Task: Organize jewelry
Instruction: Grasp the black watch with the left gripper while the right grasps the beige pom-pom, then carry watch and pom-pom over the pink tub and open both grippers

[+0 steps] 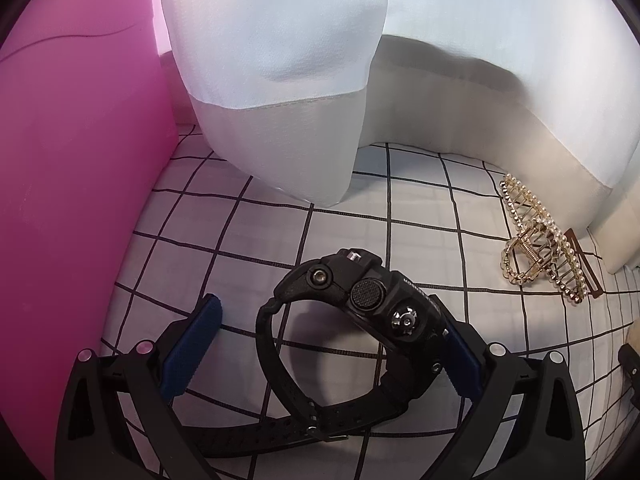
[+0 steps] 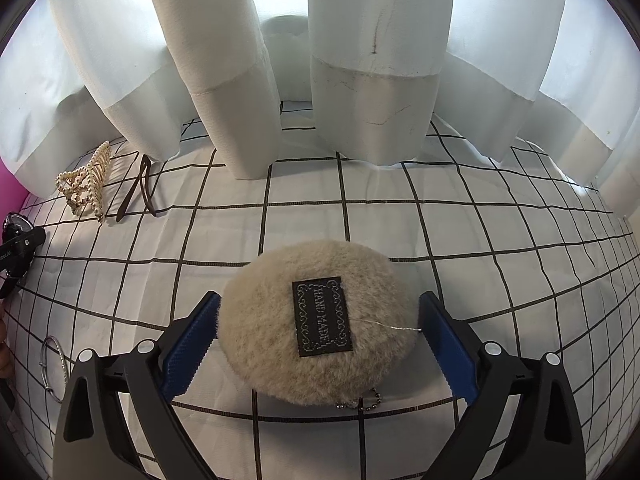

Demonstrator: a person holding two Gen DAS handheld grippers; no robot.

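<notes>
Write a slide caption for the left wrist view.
Open left gripper straddles a black watch on checked cloth.

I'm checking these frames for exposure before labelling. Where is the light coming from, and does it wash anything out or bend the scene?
Right wrist view: backlight through the white curtain blows out its top, while the fuzzy pouch stays well exposed. Left wrist view: the pink panel tints the checked cloth, and the black watch loses detail. Both views: fisheye curves the grid lines.
</notes>
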